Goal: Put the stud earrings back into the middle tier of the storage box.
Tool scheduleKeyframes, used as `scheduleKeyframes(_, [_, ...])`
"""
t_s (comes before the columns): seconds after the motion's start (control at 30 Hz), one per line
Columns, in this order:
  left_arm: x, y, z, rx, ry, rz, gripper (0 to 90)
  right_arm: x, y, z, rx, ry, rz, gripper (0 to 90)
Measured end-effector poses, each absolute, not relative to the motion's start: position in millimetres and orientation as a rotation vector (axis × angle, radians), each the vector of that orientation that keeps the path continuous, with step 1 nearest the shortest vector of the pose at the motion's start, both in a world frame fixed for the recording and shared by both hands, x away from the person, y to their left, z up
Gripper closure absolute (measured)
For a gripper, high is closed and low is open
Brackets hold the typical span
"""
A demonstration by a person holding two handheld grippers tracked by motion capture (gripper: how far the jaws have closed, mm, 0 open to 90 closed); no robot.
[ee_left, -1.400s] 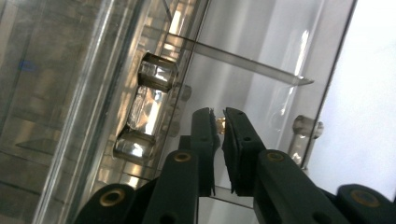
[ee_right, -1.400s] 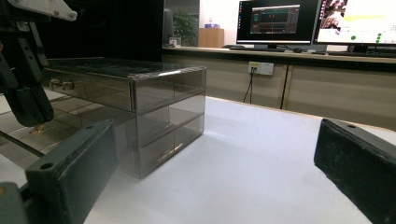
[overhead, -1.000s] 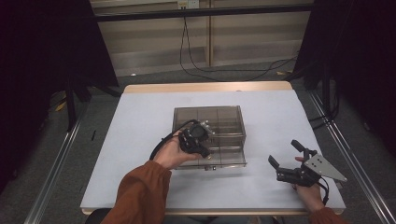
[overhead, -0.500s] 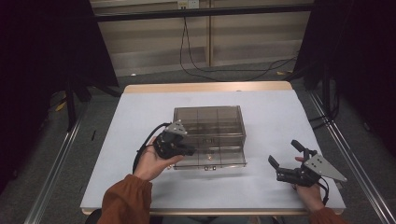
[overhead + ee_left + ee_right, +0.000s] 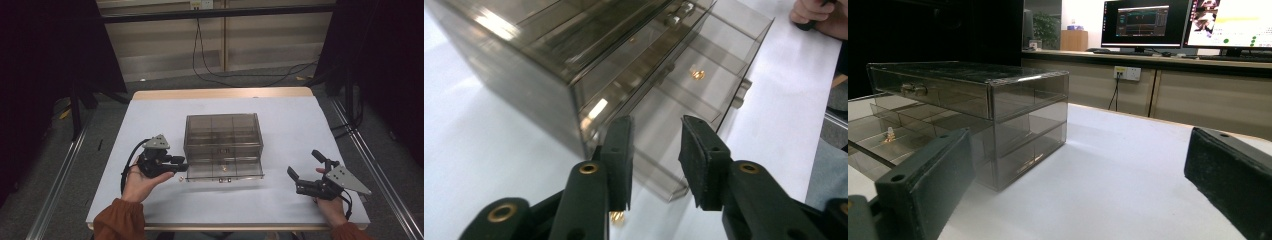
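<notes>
Gaping a narrow way with nothing between its jaws, the left gripper (image 5: 172, 163) lies in an upturned hand (image 5: 140, 179), pointing at the left front corner of the smoky clear plastic drawer box (image 5: 223, 142) mid-table. Its bottom drawer (image 5: 704, 85) stands pulled out, a small brass piece (image 5: 697, 74) inside. Another brass piece (image 5: 616, 217) lies on the white table (image 5: 150, 120) under the jaws. Near the right edge, the right gripper (image 5: 306, 174) spreads wide, empty, well apart from the box.

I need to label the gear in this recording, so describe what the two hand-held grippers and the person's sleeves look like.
Both are black two-jaw tools. The left hand-held gripper carries a grey three-cornered plate on top and trails a black cable; its jaws have dark pads and brass-coloured rivets. The right hand-held gripper has the same grey plate, a black cable, and thick dark pads. The sleeves are rust-orange.
</notes>
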State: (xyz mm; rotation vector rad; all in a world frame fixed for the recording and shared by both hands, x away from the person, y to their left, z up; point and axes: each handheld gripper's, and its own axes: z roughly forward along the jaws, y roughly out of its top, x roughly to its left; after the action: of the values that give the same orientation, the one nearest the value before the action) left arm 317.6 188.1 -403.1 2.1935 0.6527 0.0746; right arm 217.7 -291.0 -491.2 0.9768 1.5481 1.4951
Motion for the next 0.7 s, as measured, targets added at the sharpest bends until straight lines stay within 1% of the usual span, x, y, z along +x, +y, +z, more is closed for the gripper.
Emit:
scheduleKeyframes(0.13, [318,196,-403,2.187,0.679,0.083,63.8,217,-291,-491,0.978,1.548,1.503,0.0])
scheduleKeyframes(0.3, [320,207,-402,2.217,0.708,0.08,63.1,217,-291,-491,0.977,1.548,1.502,0.0])
scheduleKeyframes(0.37, [321,209,-406,2.257,0.709,0.1,66.6,218,-291,-491,0.976,1.548,1.502,0.0])
scheduleKeyframes(0.5, [324,208,-412,2.306,0.72,0.11,67.5,217,-291,-491,0.978,1.549,1.502,0.0])
scheduleKeyframes(0.53, [326,208,-414,2.322,0.726,0.099,68.5,218,-291,-491,0.978,1.549,1.502,0.0])
scheduleKeyframes(0.6, [329,207,-419,2.383,0.724,0.12,71.1,218,-291,-491,0.979,1.548,1.502,0.0])
scheduleKeyframes(0.67, [330,204,-423,2.406,0.737,0.112,71.6,218,-291,-491,0.976,1.547,1.494,0.0])
scheduleKeyframes(0.7, [331,203,-424,2.434,0.717,0.114,72.1,218,-291,-491,0.976,1.547,1.494,0.0])
